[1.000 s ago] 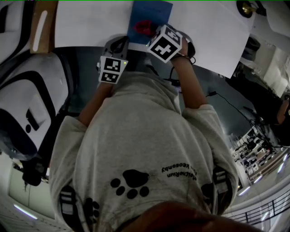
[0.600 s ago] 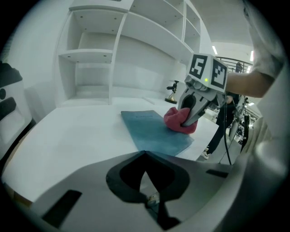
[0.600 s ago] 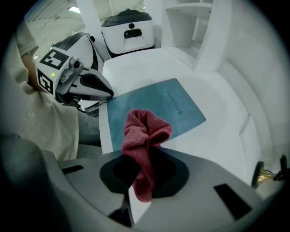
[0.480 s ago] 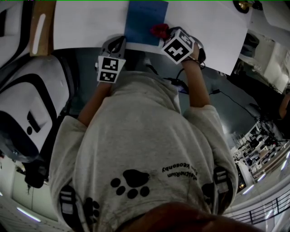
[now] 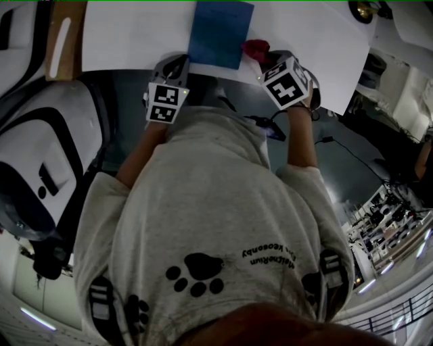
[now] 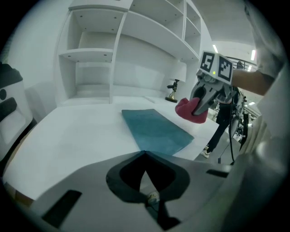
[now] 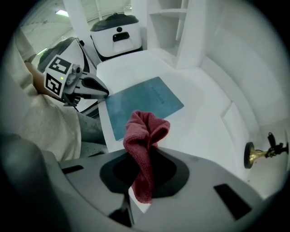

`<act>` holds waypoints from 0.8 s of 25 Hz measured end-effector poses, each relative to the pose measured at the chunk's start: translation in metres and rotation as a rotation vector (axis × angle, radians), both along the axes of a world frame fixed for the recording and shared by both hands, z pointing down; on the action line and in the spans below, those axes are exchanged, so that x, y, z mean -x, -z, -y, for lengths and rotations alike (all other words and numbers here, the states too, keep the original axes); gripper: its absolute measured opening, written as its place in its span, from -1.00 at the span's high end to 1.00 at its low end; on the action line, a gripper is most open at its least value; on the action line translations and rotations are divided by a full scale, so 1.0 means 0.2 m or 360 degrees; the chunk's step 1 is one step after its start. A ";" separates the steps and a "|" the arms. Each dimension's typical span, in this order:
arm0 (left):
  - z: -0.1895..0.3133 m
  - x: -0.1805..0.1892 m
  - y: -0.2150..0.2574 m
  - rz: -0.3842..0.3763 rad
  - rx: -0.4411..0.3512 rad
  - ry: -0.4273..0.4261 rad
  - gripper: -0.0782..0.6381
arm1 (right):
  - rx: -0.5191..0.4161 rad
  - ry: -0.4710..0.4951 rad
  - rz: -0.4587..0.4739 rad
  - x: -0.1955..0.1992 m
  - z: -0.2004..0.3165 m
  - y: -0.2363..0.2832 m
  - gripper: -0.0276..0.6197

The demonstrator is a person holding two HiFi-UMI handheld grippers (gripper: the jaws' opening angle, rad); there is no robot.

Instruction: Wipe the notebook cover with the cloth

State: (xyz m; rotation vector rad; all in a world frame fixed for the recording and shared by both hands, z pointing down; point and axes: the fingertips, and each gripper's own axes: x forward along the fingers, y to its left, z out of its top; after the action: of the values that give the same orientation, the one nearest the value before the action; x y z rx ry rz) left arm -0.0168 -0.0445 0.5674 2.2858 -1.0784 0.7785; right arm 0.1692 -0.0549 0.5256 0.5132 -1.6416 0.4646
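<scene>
Notebook [image 5: 220,34] lies flat and closed on the white table [image 5: 122,40], its near edge close to the table's front edge, with nothing resting on it. At the left, the left gripper [image 5: 174,64] has its jaws drawn together on nothing, the tip near the notebook's near left corner; whether it touches the cover I cannot tell. If it is not pinning the notebook, a wipe pulled toward the person will likely drag the thin book along the smooth tabletop and over the edge. A hard push could also buckle the cover, which looks like plain matte blue card, rectangular and slim, with faint print too small to read. Just right of the notebook, off the cover, is the cloth [image 5: 256,48]: dark red, soft and nappy like terry or microfibre, bunched into a loose fold. The right gripper [image 5: 267,57] is clamped on it, with part standing up past the jaws and a tail hanging below. Held as a wad, it offers only a small patch to the cover, so strokes may miss areas, and friction could tug it out of the pinch. Far right stands a small brass ornament [image 5: 365,10], well apart from the work.
</scene>
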 end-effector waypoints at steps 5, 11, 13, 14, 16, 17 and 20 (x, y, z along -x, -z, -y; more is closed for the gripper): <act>-0.01 0.01 0.00 0.0008 0.0020 -0.0008 0.75 | -0.0092 0.0130 0.0138 0.24 0.03 0.14 0.73; -0.03 0.02 -0.02 0.0037 0.0045 -0.0014 0.75 | -0.0066 0.0346 0.0325 0.60 0.01 0.13 0.73; -0.03 0.02 -0.02 0.0046 0.0059 -0.0017 0.75 | -0.0030 0.0389 0.0364 0.71 -0.01 0.11 0.73; -0.03 0.03 -0.02 0.0046 0.0065 -0.0018 0.75 | -0.0014 0.0409 0.0375 0.76 -0.01 0.09 0.73; -0.03 0.03 -0.02 0.0041 0.0072 -0.0016 0.75 | 0.0011 0.0446 0.0384 0.84 -0.03 0.05 0.73; -0.03 0.03 -0.02 0.0040 0.0072 -0.0014 0.75 | 0.0020 0.0465 0.0383 0.87 -0.04 0.03 0.73; -0.03 0.03 -0.03 0.0047 0.0067 -0.0009 0.75 | 0.0051 0.0509 0.0371 0.94 -0.04 -0.03 0.73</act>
State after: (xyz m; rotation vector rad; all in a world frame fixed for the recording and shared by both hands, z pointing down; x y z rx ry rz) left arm -0.0235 -0.0390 0.5724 2.2495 -1.0592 0.8317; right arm -0.0179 -0.0462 0.5315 0.1695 -1.8959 0.3200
